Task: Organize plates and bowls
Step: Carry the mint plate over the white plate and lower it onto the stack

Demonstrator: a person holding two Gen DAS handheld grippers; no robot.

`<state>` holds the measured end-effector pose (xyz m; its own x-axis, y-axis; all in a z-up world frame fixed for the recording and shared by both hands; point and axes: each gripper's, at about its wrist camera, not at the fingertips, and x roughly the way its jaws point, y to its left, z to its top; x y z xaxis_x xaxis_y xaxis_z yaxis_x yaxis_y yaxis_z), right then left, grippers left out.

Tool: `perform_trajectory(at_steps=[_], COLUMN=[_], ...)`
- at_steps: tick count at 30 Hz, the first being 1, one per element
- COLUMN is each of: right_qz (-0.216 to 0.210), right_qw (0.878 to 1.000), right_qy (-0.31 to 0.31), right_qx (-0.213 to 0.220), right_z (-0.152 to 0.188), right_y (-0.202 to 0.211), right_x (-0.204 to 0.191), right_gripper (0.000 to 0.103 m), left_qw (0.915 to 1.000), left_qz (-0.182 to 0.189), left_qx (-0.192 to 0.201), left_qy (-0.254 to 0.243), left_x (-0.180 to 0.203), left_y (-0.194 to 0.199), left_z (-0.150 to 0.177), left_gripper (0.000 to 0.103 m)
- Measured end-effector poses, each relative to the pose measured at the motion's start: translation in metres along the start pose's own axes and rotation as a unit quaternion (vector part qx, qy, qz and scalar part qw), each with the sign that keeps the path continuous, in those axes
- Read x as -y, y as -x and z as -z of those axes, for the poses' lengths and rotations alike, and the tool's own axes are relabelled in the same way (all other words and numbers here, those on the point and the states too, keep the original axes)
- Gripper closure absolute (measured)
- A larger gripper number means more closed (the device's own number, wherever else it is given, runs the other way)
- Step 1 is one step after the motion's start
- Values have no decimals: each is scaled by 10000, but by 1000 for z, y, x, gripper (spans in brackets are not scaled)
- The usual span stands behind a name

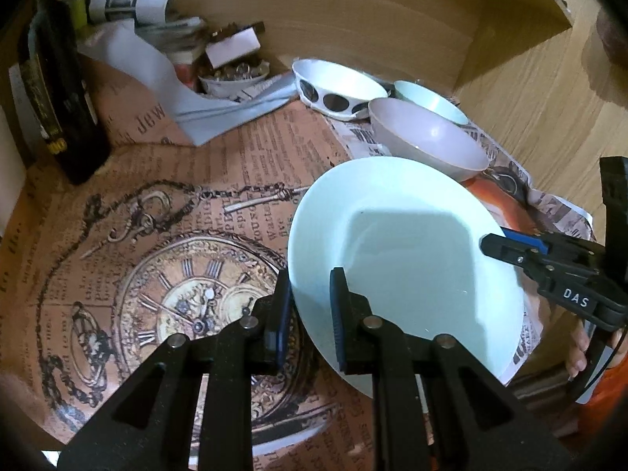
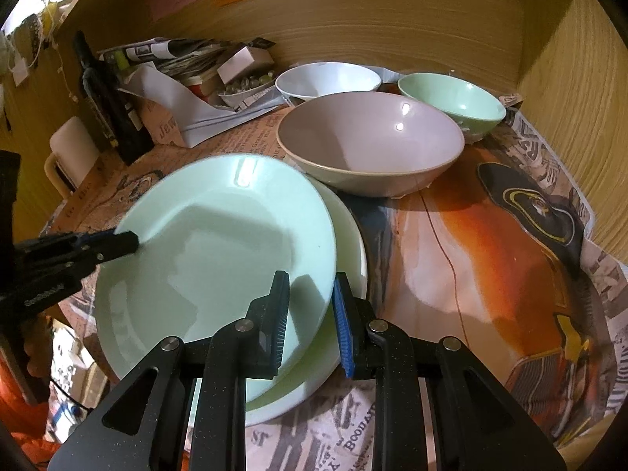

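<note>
A pale green plate [image 1: 412, 259] [image 2: 219, 251] is held tilted between both grippers, above a second plate [image 2: 345, 274] lying under it. My left gripper [image 1: 310, 306] straddles the plate's left rim, jaws narrowly apart around it. It also shows in the right wrist view [image 2: 121, 241]. My right gripper [image 2: 310, 314] straddles the plate's right rim; it also shows in the left wrist view [image 1: 494, 241]. Behind stand a pinkish-grey bowl [image 2: 369, 145] [image 1: 428, 141], a green bowl [image 2: 451, 102] [image 1: 431, 100] and a white black-spotted bowl [image 1: 333, 86] [image 2: 325, 78].
The shelf is lined with printed paper [image 1: 157, 274] and newspaper [image 2: 490, 235]. A dark bottle [image 1: 59, 90] [image 2: 106, 102] stands at the left. Papers, a small box and a dish of trinkets [image 1: 231, 70] crowd the back left. Wooden walls [image 2: 569, 117] close the back and right.
</note>
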<state>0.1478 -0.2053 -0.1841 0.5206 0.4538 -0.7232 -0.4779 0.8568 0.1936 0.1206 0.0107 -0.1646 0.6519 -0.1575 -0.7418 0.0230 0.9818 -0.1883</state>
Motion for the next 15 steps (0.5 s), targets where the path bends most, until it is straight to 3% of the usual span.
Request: perform_trajectory(at_steps=[5, 10, 15], right_qz=[-69, -114, 71], right_qw=[9999, 9998, 9995], right_qy=[-94, -182, -173], right_qx=[18, 52, 247], right_z=[2, 3, 3], right_y=[2, 3, 9], right_x=[2, 4, 3], right_gripper=[83, 83, 82], left_qw=[9999, 9991, 9994], left_qz=[-83, -199, -17], left_qx=[-15, 4, -22], left_qy=[-102, -365, -334], left_x=[4, 13, 10], left_y=[-2, -5, -4], left_z=[-1, 0, -1], left_gripper=[83, 72, 65])
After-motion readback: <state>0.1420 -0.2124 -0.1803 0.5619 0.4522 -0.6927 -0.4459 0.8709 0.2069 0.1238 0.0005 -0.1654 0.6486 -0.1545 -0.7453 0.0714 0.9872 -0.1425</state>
